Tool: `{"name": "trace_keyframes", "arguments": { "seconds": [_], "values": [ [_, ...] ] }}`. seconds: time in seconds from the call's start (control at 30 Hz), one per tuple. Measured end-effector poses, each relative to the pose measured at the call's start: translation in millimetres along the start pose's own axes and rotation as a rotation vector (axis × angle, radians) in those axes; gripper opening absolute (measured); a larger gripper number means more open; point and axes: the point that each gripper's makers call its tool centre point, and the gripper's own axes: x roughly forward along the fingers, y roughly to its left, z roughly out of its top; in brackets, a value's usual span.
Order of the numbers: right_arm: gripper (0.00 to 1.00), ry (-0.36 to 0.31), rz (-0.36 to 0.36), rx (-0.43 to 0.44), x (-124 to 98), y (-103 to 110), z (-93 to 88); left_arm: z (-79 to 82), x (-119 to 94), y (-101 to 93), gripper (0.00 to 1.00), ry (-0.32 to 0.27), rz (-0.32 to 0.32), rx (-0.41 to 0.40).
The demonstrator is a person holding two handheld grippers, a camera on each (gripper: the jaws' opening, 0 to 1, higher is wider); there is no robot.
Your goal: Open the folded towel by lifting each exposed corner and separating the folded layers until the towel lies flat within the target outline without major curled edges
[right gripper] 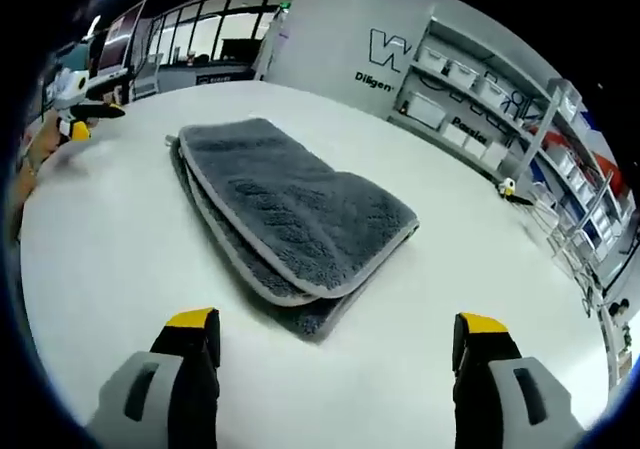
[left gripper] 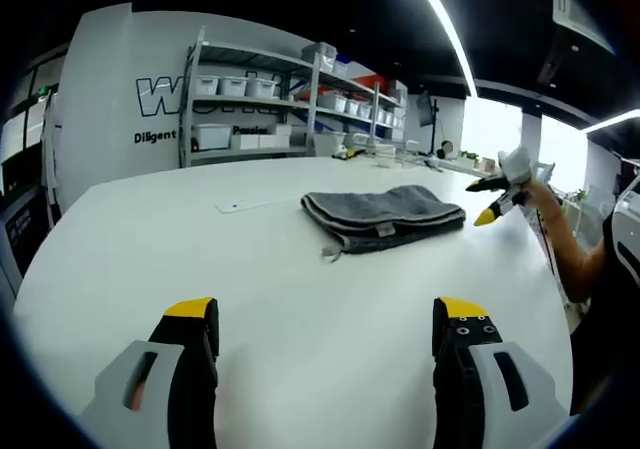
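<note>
Towel (right gripper: 290,219) lies folded at frame centre on the table (right gripper: 120,259), untouched — both grippers, left (left gripper: 325,334) and right (right gripper: 335,349), spread wide and empty — risk: pinching several layers together, dragging the stack

Wall lettering (left gripper: 165,97) partly hidden behind shelving (left gripper: 262,99).

towel (right gripper: 290,214) | grey, pale-edged (plush pile) | folded in stacked layers | flat on white table (right gripper: 120,239)
</note>
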Motion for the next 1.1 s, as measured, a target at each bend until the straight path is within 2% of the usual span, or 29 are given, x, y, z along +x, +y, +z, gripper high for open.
{"name": "trace_keyframes", "arguments": {
  "seconds": [0.17,0.3,0.47,0.57,0.67,0.8,0.87,1.0,1.1],
  "values": [
    [0.99,-0.006,0.029,-0.013,4,14,7.7,0.8,0,-2.7,0.88,0.0,-0.007,0.009],
    [0.99,-0.019,0.06,-0.076,7,30,19.4,-0.1,1,-3.8,0.89,0.005,-0.01,0.014],
    [0.98,-0.066,0.113,-0.144,13,55,40.8,-1.5,1,-4.6,0.9,0.011,-0.012,0.018],
    [0.95,-0.06,0.146,-0.231,21,70,48.8,-1.5,1,-6.7,0.9,0.013,-0.014,0.03],
    [0.87,-0.065,0.155,-0.309,29,81,56.1,-1.5,0,-7.3,0.9,0.015,-0.016,0.036],
    [0.72,-0.06,0.195,-0.393,38,96,59.4,-0.6,-1,-6.4,0.9,0.013,-0.012,0.037],
    [0.67,-0.066,0.21,-0.416,43,102,61.4,-0.1,-1,-5.8,0.9,0.012,-0.011,0.037],
    [0.49,-0.088,0.23,-0.426,49,106,65.5,0.7,-1,-5.8,0.9,0.01,-0.011,0.039],
    [0.38,-0.088,0.223,-0.438,52,105,65.9,0.9,-1,-6.0,0.9,0.01,-0.011,0.041]
  ]
}}
